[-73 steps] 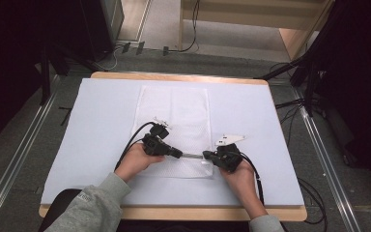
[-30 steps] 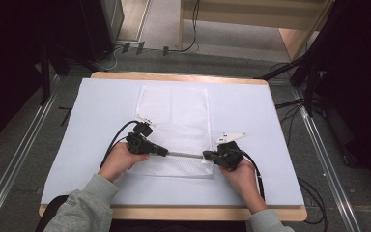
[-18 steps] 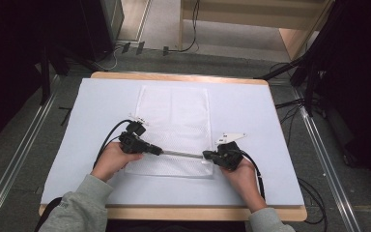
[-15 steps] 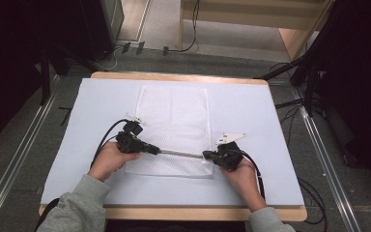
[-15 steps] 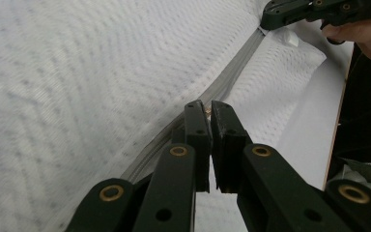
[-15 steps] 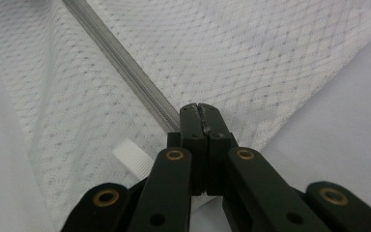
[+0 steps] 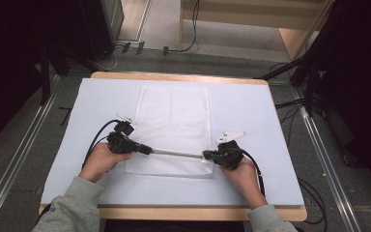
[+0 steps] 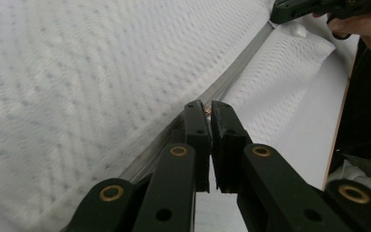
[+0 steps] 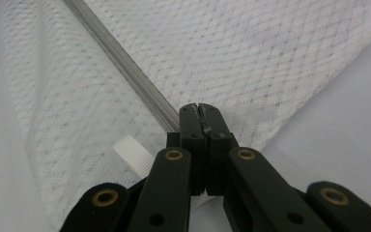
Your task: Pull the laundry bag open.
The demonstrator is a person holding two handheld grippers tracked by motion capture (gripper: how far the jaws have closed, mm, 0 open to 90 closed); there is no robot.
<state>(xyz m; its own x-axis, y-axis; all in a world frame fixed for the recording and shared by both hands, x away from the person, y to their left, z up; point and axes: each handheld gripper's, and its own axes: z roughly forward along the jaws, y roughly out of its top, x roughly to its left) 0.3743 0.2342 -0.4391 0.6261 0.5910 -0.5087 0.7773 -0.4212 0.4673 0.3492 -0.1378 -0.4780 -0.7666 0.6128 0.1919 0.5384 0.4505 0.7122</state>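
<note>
White table cover (image 7: 270,121), one mesh bag (image 7: 174,121) flat at its middle.
Your left gripper (image 7: 147,150) pinches the zipper pull (image 8: 206,110); your right gripper (image 7: 206,155) clamps one zipper (image 7: 176,153) end. Two grippers.

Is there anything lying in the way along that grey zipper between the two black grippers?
Nothing visible: the grey zipper on the white mesh bag runs bare from the left gripper to the right gripper.

Lab: floor rails (image 7: 9,169), trailing cables (image 7: 290,104)
</note>
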